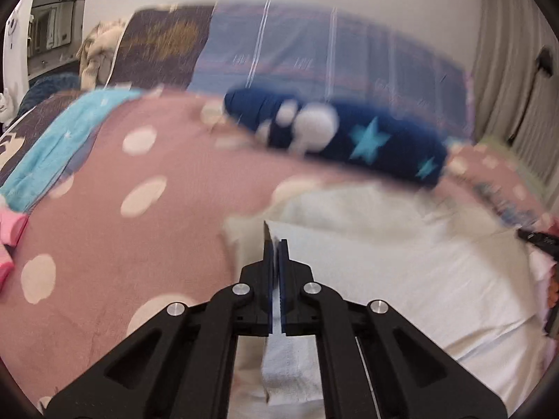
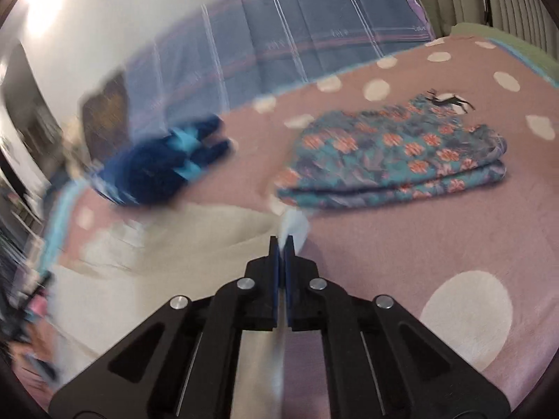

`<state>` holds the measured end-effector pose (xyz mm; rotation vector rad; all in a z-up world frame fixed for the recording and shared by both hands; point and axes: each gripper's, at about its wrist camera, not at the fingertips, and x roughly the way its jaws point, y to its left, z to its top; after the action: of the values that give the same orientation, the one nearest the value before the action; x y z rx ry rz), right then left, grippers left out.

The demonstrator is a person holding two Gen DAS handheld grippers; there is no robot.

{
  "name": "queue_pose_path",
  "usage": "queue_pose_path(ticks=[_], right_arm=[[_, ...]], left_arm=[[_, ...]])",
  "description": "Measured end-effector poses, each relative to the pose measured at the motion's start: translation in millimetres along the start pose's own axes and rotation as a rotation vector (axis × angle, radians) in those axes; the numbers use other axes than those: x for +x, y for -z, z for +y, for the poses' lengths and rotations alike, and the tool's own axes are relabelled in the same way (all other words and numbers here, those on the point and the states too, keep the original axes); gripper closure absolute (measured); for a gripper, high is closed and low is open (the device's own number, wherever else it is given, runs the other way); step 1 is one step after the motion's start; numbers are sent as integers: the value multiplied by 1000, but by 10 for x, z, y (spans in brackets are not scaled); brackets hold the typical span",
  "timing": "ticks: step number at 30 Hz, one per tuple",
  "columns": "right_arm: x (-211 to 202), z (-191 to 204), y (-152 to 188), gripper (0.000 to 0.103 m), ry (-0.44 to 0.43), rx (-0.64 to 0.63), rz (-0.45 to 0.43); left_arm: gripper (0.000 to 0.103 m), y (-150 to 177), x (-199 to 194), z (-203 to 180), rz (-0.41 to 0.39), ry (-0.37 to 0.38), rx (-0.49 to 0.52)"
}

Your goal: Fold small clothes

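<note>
Both my grippers pinch the white garment [image 1: 401,279] over the spotted blanket [image 1: 104,216].
My left gripper [image 1: 278,248] and right gripper [image 2: 282,244] clamp thin edges; a hasty pull could slip one free; the folded floral cloth [image 2: 394,153] lies near, easily snagged.

No text, label, brand or number can be read in either wrist view; the small markings on the striped purple bedsheet [image 2: 314,24] are too blurred.
</note>
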<state>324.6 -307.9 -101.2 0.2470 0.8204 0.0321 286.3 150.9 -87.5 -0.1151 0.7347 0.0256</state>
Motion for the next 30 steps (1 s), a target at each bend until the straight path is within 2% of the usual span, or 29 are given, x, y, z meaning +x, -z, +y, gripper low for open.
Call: queue_pose_path(ticks=[2, 3, 5, 6, 8, 10, 12, 13, 14, 15, 16, 17, 19, 20, 21, 23, 26, 30], right_arm=[[29, -93, 60, 82, 18, 37, 16], [-30, -153, 109, 80, -4, 71, 3], [-174, -175, 179, 80, -37, 75, -10], [-290, -144, 239, 80, -59, 47, -12], [-502, -37, 366, 80, -131, -8, -7], [-681, 80, 512, 80, -241, -58, 20], [-767, 146, 672, 80, -315, -83, 66], [-733, 164, 747, 80, -301, -95, 106], [-653, 181, 836, 80, -245, -115, 151], [-528, 176, 958, 97, -150, -151, 192], [-523, 177, 1029, 103, -111, -193, 152], [-585, 206, 1055, 103, -88, -224, 135], [-784, 214, 1084, 103, -46, -179, 123], [-927, 196, 1121, 98, -51, -144, 109], [-1019, 179, 1160, 86, -69, -133, 101], [-1257, 97, 1291, 73, -105, -141, 87], [-1427, -38, 1444, 73, -111, -131, 93], [-1522, -293, 1657, 72, -180, -31, 139]], left_arm=[[98, 66, 108, 61, 63, -23, -16], [96, 91, 77, 93, 62, -18, -32], [79, 121, -99, 119, 15, -6, -44], [78, 132, -184, 102, -4, 5, -32], [77, 158, -337, 25, -24, 45, 8], [77, 196, -419, -74, -21, 88, 41], [74, 292, -356, -197, 35, 110, 86], [73, 356, -265, -245, 75, 83, 115], [72, 459, -107, -296, 133, 17, 159], [71, 509, -57, -317, 131, -9, 184], [71, 503, -86, -331, 121, -15, 190], [71, 484, -146, -338, 106, -51, 188], [71, 515, -259, -339, 88, -95, 198], [71, 564, -373, -327, 80, -59, 205], [70, 615, -488, -301, 73, -24, 207], [62, 724, -691, -221, 68, 5, 206], [51, 925, -953, -10, 66, 36, 152], [46, 1182, -1198, 239, 77, 81, 97]])
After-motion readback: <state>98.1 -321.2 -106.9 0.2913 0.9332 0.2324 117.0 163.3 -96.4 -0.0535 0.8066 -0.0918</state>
